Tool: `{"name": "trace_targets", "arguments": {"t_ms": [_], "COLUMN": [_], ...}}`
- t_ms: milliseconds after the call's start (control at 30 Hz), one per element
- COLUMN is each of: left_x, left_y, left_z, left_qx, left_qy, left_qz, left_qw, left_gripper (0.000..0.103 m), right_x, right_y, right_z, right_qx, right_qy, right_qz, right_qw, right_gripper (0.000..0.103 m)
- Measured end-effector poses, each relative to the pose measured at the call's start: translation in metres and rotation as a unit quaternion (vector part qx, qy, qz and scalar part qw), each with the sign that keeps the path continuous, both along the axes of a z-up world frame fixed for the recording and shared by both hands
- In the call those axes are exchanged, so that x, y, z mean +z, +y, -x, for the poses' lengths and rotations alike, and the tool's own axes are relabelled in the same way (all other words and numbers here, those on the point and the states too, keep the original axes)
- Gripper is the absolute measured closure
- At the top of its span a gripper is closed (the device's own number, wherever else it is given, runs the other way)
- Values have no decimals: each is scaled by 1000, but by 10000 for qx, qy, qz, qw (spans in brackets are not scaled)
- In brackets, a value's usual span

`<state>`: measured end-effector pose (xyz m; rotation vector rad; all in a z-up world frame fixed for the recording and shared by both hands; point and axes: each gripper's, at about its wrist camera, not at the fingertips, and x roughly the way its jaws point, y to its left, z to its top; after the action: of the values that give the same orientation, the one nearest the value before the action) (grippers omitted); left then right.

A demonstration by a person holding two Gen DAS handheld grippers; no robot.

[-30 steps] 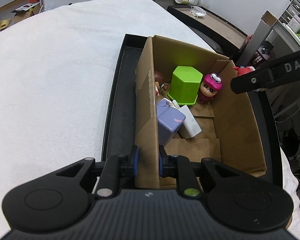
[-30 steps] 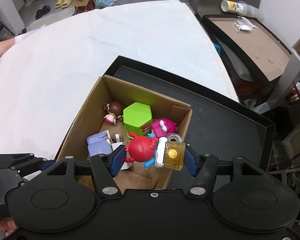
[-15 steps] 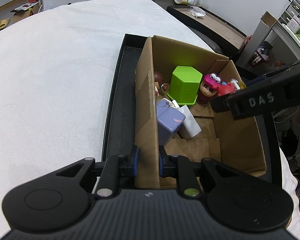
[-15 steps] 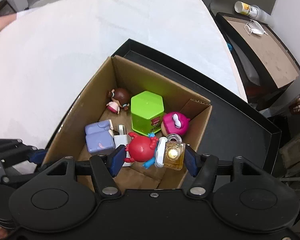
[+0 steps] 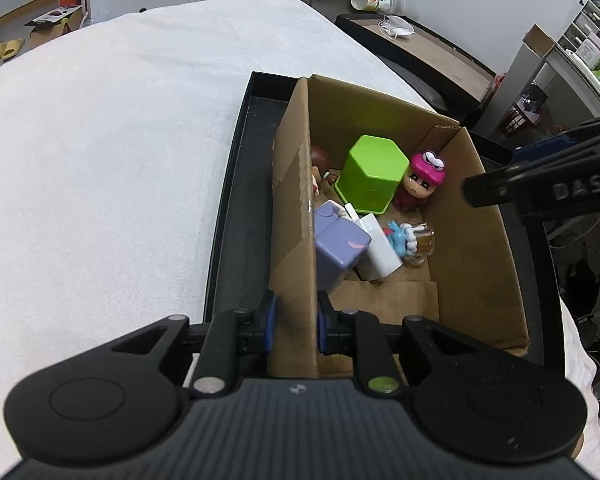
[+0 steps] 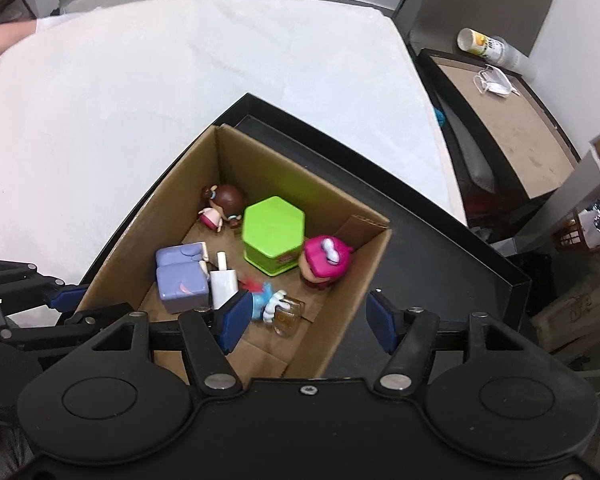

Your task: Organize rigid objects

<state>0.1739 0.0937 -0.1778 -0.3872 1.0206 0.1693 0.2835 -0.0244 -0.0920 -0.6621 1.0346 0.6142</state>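
A cardboard box (image 5: 476,248) (image 6: 352,292) stands in a black tray (image 5: 240,184) (image 6: 440,220). In it lie a green hexagonal container (image 5: 374,178) (image 6: 274,232), a pink-capped figure (image 5: 422,180) (image 6: 326,262), a brown-haired doll (image 6: 224,206), a purple block (image 5: 338,242) (image 6: 180,278), a white charger (image 5: 376,248) (image 6: 223,282), and a red-and-blue toy with a small amber bottle (image 5: 418,240) (image 6: 284,314). My left gripper (image 5: 293,322) is shut on the box's left wall. My right gripper (image 6: 302,322) is open and empty above the box.
The tray rests on a white bed (image 5: 100,140) (image 6: 140,80). A dark side table (image 6: 512,120) with a cup (image 6: 480,44) and a face mask (image 6: 496,80) stands to the right, with shelves and clutter beyond.
My right gripper opened and let go of the red toy and the amber bottle, which dropped into the box beside the white charger. The left gripper has not moved.
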Motion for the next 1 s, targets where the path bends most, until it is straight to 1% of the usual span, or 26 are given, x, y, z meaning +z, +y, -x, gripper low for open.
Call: {"name": "trace_targets", "arguments": {"t_ms": [100,333,433,533,633,833,933,1000], "left_x": [1,9,14,19,26,46,62,74], "left_y": [-1,0,4,6,2,-6,-10,-12], "left_z": [0,5,8,8,12,24,29,31], "left_qx": [0,59,59,45,36,-41,-26,86], "left_qy": [3,-93,-91,-13,38,80,-26,-101], "left_qz": [-37,-81,17,66,-54,-77,-106,-207], "left_qw": [10000,9999,9999,10000,10000,9999,9999,9997], "left_gripper": [85,84,84,84,84,84,76,62], "right_x": [6,25,36,47,55,68,76,82], "right_y": [-6,-24,-35,-49,-65,-87,-99,-107], "right_z": [0,-3,-1,-3,-6,2,8,14], "right_qx": [31,-194,-278,-489,-893,-1096,-1180,-1210], "right_qy": [-44,-10,-29,14,237,356,403,385], "right_qz": [33,-100,-174,-319,-496,-745,-891,-990], "right_qw": [10000,9998,9995,9983,9945,9905,9882,9870], "right_gripper": [40,40,37,36,36,34,30,28]}}
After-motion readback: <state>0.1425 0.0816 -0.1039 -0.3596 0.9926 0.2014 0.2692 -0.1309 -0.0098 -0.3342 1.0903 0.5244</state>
